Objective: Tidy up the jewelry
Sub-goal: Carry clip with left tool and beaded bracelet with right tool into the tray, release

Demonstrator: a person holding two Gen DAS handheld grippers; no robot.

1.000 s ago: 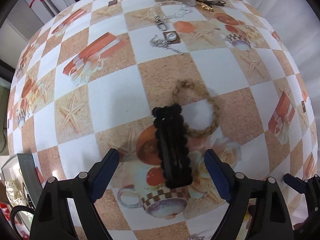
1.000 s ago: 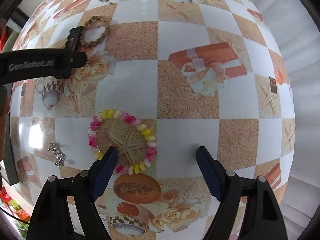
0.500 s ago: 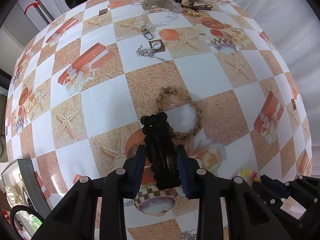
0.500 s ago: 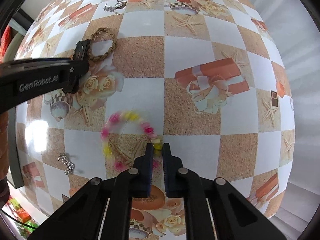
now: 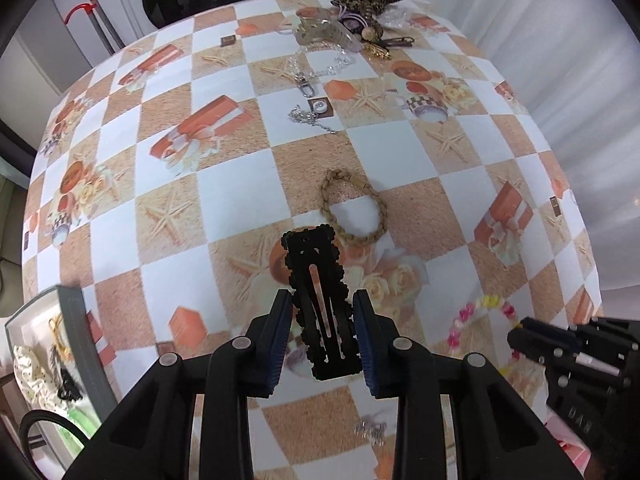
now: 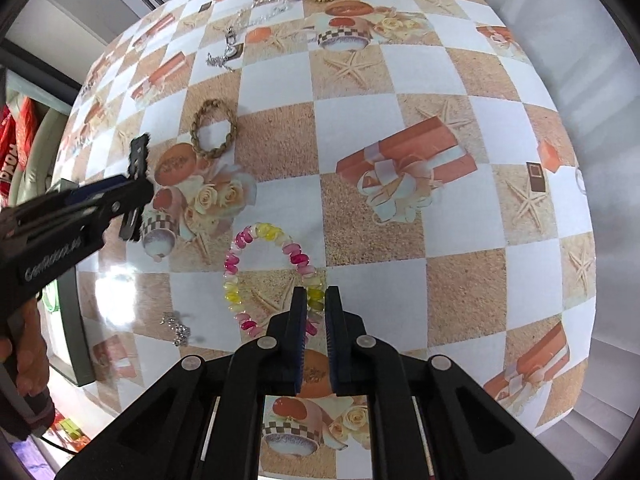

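My left gripper (image 5: 322,312) is shut on a black beaded hair clip (image 5: 320,292) and holds it above the checkered tablecloth (image 5: 224,192); the clip (image 6: 136,160) also shows in the right wrist view. My right gripper (image 6: 316,304) is shut on a pink and yellow bead bracelet (image 6: 240,248), lifted off the cloth; the bracelet (image 5: 480,308) also shows in the left wrist view. A braided tan bracelet (image 5: 354,210) lies on the cloth just beyond the clip. An open jewelry box (image 5: 52,344) with items inside stands at the left edge.
Silver chains (image 5: 312,114) and a pile of hair accessories (image 5: 360,20) lie at the far end of the table. A small silver piece (image 6: 176,326) lies near the jewelry box (image 6: 76,320). White curtains hang to the right.
Both grippers have closed, the left on the black hair clip and the right on the bead bracelet, and both have lifted their items off the cloth and drawn back.
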